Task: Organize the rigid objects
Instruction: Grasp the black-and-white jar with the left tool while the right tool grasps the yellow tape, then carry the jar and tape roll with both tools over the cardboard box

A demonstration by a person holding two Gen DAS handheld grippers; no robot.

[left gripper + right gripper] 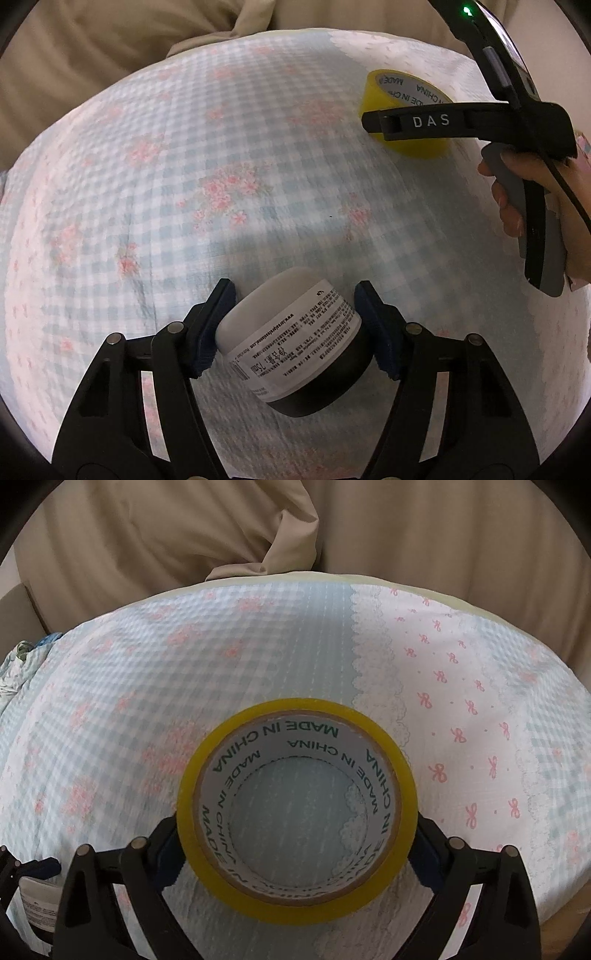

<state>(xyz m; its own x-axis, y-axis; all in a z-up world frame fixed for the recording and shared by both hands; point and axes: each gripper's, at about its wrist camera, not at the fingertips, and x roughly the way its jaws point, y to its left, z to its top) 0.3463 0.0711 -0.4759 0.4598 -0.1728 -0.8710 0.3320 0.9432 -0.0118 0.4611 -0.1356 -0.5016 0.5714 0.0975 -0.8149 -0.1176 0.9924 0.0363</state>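
My left gripper (291,328) is shut on a round jar (291,339) with a white lid, dark base and printed label, held tilted just above the checked bedsheet (184,184). My right gripper (295,845) is shut on a yellow tape roll (295,812) with "MADE IN CHINA" printed inside its core, gripped at both sides. In the left wrist view the tape roll (373,92) shows at the upper right, partly behind the right gripper's black finger (424,122). The jar (35,904) peeks in at the lower left of the right wrist view.
The bed is covered by a blue-checked sheet with pink flowers and a white panel with pink bows (461,720). Beige curtain fabric (184,535) hangs behind the far edge. Crumpled cloth (14,664) lies at the left edge.
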